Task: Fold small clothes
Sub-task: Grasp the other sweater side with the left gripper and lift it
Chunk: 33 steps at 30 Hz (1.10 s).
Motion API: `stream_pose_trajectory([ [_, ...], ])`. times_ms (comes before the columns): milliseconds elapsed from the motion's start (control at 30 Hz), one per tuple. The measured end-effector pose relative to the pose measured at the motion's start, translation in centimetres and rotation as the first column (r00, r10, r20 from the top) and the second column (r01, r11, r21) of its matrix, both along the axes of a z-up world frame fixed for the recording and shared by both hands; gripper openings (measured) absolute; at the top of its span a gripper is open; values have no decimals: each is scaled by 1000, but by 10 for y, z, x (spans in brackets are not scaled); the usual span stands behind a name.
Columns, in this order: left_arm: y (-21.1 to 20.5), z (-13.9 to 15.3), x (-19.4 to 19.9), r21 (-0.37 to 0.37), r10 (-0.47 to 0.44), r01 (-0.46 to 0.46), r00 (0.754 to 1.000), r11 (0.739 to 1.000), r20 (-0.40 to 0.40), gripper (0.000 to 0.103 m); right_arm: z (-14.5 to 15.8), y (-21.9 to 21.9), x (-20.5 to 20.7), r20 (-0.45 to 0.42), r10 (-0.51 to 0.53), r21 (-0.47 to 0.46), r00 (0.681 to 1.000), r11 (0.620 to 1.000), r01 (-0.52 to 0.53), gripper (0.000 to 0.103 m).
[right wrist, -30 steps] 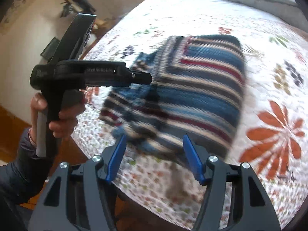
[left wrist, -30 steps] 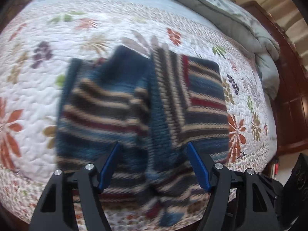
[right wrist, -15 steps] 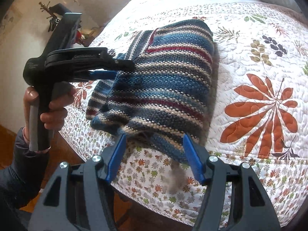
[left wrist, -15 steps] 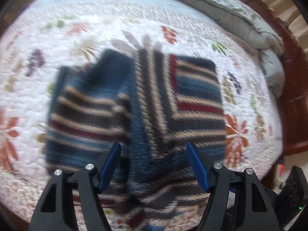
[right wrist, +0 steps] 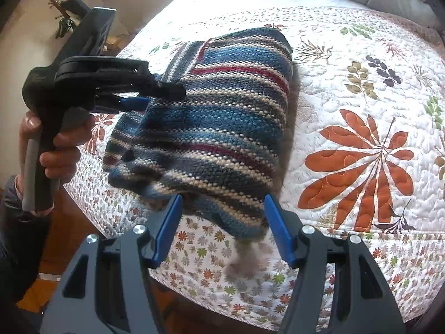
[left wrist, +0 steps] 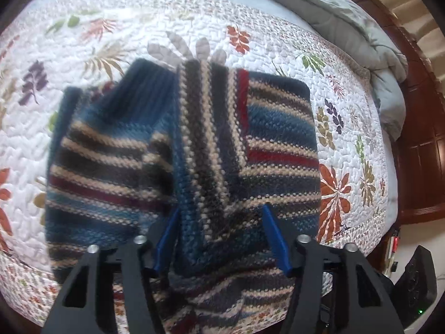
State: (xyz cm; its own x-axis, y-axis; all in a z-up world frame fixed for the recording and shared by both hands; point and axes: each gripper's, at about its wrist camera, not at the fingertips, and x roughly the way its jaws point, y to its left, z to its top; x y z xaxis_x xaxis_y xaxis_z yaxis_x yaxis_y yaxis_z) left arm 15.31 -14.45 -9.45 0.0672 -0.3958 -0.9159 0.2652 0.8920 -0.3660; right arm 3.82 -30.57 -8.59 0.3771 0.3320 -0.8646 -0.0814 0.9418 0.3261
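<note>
A small striped knit sweater (left wrist: 194, 153) in blue, cream, dark red and grey lies partly folded on a white quilted bedspread (left wrist: 278, 53) printed with leaves, filling the centre of the left wrist frame. The left gripper (left wrist: 221, 235) at bottom centre has its 2 blue jaws closing with a fold of the knit between them. In the right wrist frame the right gripper (right wrist: 222, 225) stands apart around the sweater's near edge, not visibly pressing. A hand (right wrist: 59, 144) at left holds the other tool.

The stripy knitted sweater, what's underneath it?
The blue, cream and red striped knitted sweater lies on a white quilted bedspread with leaf and flower prints. The quilt shows all around it; the patch directly beneath is covered, so anything there cannot be seen.
</note>
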Motion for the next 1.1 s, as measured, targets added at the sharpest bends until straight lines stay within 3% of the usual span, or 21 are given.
stream_pose_trajectory([
  [167, -2, -5, 0, -5, 20, -20, 1000, 1000, 0, 20, -6, -3, 1, -15, -10, 0, 1000, 1000, 10, 62],
  [233, 4, 2, 1, -38, 52, -51, 999, 998, 6, 17, -9, -3, 1, -24, -9, 8, 1000, 1000, 9, 62],
  [333, 24, 33, -2, -87, 93, -85, 991, 993, 96, 16, -9, -4, 0, -24, -13, 15, 1000, 1000, 14, 62],
  [400, 35, 40, 0, -97, 104, -94, 989, 991, 106, 16, -8, -6, 2, -20, -15, 33, 1000, 999, 16, 63],
  [533, 42, -2, 15, 6, 114, -114, 993, 993, 19, 17, -12, -1, 10, -28, -2, 46, 1000, 999, 3, 63],
  [600, 36, -26, 15, 39, 96, -96, 995, 995, 7, 19, -16, 4, 13, -36, 2, 43, 999, 999, 0, 63],
  [700, 32, -15, 9, 32, 67, -68, 997, 997, 45, 25, -18, 5, 13, -44, 5, 54, 999, 999, -2, 63],
  [767, 35, -4, 6, 40, 68, -70, 996, 997, 52, 46, -17, 4, 13, -41, 3, 45, 999, 999, -1, 63],
  [867, 48, 11, -2, 72, 82, -87, 994, 994, 73, 69, -13, -1, 11, -32, -10, 52, 999, 999, 12, 63],
  [1100, 59, -11, -18, 65, 76, -74, 997, 995, -29, 71, -9, 4, 10, -24, 2, 48, 1000, 999, -1, 63],
])
